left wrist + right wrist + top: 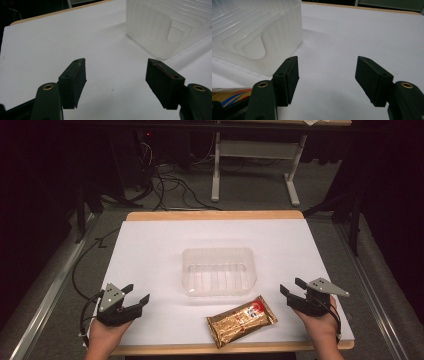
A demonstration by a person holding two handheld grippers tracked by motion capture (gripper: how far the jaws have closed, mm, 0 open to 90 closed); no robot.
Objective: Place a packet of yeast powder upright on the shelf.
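Near the table's (150, 235) front edge, your left gripper (135, 296) and right gripper (291, 287) rest wide open, holding nothing.
Between them lies open white surface; the clear tub (218, 270) mid-table is empty, a gold packet (242, 320) just before it.

One clear plastic tub (219, 271) stands on the white table (150, 250), ahead of both grippers and between them. One gold snack packet (242, 320) lies just inward of the right gripper (294, 290), near the tub's front wall. Two grippers are on the table, the left gripper (136, 295) and the right, each with two black jaws spread apart and nothing between them. Two hands: left hand (106, 332), right hand (320, 324).
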